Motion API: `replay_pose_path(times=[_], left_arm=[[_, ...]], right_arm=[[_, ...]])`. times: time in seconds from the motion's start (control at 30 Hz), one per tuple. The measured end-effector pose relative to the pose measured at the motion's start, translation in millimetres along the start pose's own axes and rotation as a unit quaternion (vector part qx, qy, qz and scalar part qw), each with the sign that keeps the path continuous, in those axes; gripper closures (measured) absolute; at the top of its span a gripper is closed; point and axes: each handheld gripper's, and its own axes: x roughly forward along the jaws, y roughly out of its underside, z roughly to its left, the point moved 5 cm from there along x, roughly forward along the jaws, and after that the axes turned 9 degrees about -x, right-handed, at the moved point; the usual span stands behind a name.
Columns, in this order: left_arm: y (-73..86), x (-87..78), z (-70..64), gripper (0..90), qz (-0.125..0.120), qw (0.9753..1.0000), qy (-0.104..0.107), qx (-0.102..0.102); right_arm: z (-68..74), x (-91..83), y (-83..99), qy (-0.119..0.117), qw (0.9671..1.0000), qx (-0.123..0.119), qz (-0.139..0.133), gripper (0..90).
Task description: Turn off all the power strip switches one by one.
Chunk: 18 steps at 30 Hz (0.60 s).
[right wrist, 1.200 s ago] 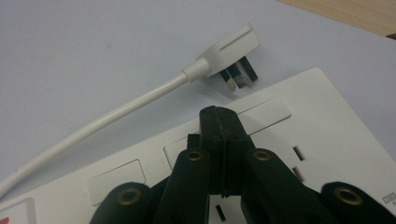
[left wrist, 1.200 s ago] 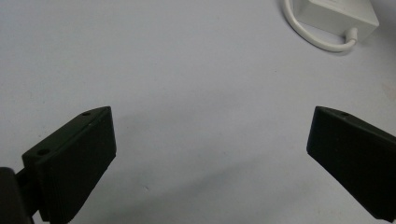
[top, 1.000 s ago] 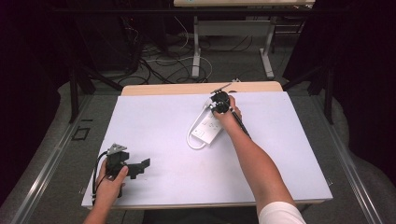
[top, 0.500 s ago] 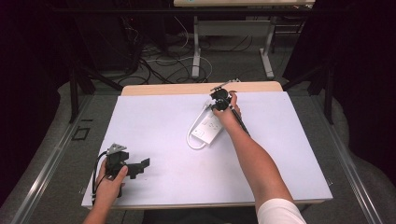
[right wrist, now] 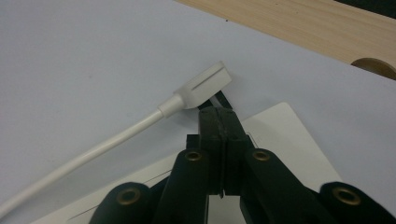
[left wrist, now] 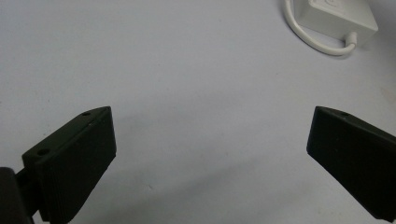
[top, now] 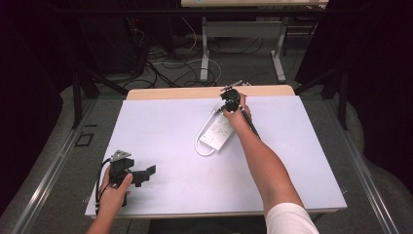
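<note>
The right tongs [right wrist: 219, 116] are pressed together on the white plug [right wrist: 203, 86] of the power strip [top: 217, 134], near the worktop's [top: 160, 122] far edge, the right arm stretched long. The left tongs [left wrist: 210, 154] sit spread over bare surface at the near-left corner, with open room between. Nothing has moved since a second ago.
</note>
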Motion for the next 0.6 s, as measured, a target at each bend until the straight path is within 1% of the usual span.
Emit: replay_pose_path(times=[0.03, 0.07, 0.1, 0.13, 0.17, 0.2, 0.23, 0.27, 0.33, 0.43, 0.47, 0.5, 0.6], left_arm=[[0.0, -0.1, 0.1, 1.4, 0.0, 1.0, 0.0, 0.0], [0.0, -0.4, 0.1, 1.4, 0.0, 1.0, 0.0, 0.0], [0.0, -0.5, 0.1, 1.4, 0.0, 1.0, -0.001, 0.0], [-0.1, -0.7, 0.1, 1.4, 0.0, 1.0, -0.001, 0.0], [-0.2, -0.7, -0.1, 1.4, 0.0, 1.0, 0.0, 0.0], [-0.2, -0.7, -0.3, 1.4, 0.0, 1.0, 0.0, 0.0], [-0.3, -0.4, -0.5, 1.4, -0.001, 1.0, 0.001, 0.0], [-0.2, -0.4, -0.6, 1.4, 0.0, 1.0, 0.0, 0.0], [-0.1, -0.2, -0.7, 1.4, 0.001, 1.0, 0.001, -0.001], [0.0, 0.0, -0.3, 1.4, 0.001, 1.0, 0.001, -0.001], [0.0, 0.0, -0.2, 1.4, 0.0, 1.0, 0.001, -0.001], [0.0, 0.1, -0.1, 1.4, 0.0, 1.0, 0.001, -0.001], [0.0, 0.1, 0.1, 1.4, 0.001, 1.0, 0.001, -0.001]], right_arm=[[0.0, 0.4, -0.3, 0.001, 1.0, 0.007, -0.002, 90.0], [-1.8, 1.4, 0.3, 0.004, 1.0, 0.004, -0.004, 90.0], [-2.1, 0.9, 1.5, 0.005, 0.9999, 0.01, 0.006, 90.0], [-3.7, 1.6, 1.7, 0.006, 1.0, 0.006, 0.004, 90.0], [-5.4, 1.8, 2.5, 0.009, 0.9999, 0.006, 0.007, 90.0], [-5.6, 2.2, 2.6, 0.003, 0.9999, 0.009, 0.006, 90.0], [-6.8, 2.5, 3.4, 0.006, 0.9999, 0.009, 0.009, 90.0], [-6.9, 3.5, 3.1, 0.004, 0.9999, 0.014, 0.002, 90.0], [-10.3, 3.9, 4.3, 0.011, 0.9999, 0.01, 0.009, 90.0], [-12.7, 6.0, 5.3, 0.014, 0.9998, 0.015, 0.007, 90.0], [-12.3, 5.9, 5.6, 0.012, 0.9997, 0.019, 0.011, 90.0], [-13.7, 6.3, 6.4, 0.016, 0.9996, 0.016, 0.014, 90.0], [-15.0, 7.2, 7.5, 0.017, 0.9996, 0.011, 0.018, 90.0]])
